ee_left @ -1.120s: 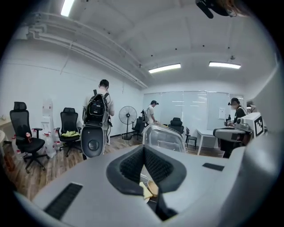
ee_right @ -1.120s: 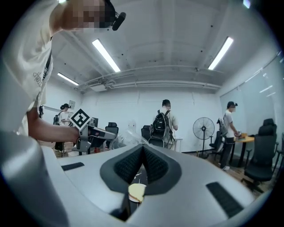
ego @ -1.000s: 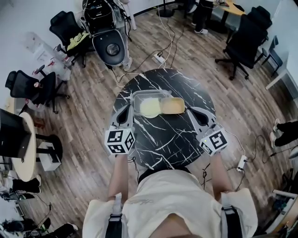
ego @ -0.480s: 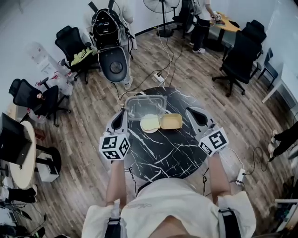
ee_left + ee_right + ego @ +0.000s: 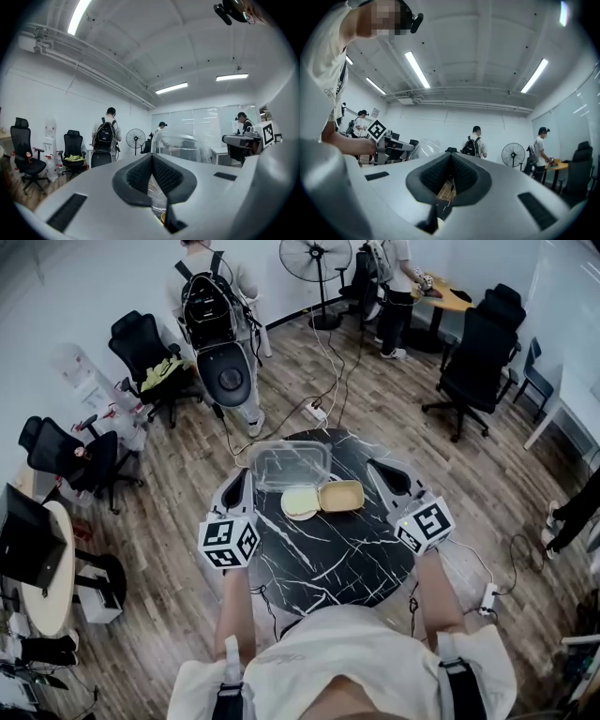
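Clear plastic container (image 5: pixel 289 465) shows at the upper centre of the head view, over the far rim of the black marble table (image 5: pixel 337 559), its left edge pinched in the closed left gripper (image 5: pixel 243 481). The right gripper (image 5: pixel 374 468), jaws together on nothing, hangs apart at its right. Just below lie a yellow tub (image 5: pixel 343 495) and a pale disc (image 5: pixel 298 503), touching.

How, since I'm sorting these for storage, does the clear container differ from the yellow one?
The clear container is see-through and larger; the yellow container is opaque and smaller. The left tongs grip the clear container; the yellow container sits on the marble table, no tongs on it. Both have rounded corners.
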### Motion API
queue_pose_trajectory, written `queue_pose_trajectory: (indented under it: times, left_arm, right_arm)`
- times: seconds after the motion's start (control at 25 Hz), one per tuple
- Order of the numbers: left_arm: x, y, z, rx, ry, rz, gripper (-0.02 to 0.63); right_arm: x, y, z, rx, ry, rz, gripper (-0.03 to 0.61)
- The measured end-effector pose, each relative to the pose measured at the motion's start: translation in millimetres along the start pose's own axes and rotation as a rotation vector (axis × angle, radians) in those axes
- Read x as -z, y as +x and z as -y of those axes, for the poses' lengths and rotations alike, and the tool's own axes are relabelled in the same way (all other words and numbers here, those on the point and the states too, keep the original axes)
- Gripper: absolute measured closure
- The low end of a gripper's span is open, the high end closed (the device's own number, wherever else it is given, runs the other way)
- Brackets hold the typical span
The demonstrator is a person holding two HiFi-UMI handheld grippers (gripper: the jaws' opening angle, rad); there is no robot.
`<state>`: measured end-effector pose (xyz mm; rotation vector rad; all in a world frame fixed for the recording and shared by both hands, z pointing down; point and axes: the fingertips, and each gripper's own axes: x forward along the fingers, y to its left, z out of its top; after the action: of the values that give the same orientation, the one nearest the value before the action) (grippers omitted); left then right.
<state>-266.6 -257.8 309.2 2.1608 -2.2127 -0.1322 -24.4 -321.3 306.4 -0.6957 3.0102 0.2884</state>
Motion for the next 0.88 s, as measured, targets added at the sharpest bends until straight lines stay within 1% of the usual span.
queue_pose_trajectory:
  times: [0.2,0.64,0.88]
  left_arm:
    - [16.5,-3.2,-0.4,-0.006,-0.003,-0.029,0.597]
    - [21.3,3.8,6.6,0.019,-0.013,-0.044,0.597]
    - [23.0,7.2,8.8,0.026,-0.013,-0.047,0.597]
  right_arm:
    - [15.8,-3.7,-5.4,0.003,0.021,-0.019,0.572]
    - [20.4,-8.1,-1.0,0.026,0.027,-0.034,0.572]
    - [21.9,-7.9,-2.9,0.022,0.022,-0.041,0.572]
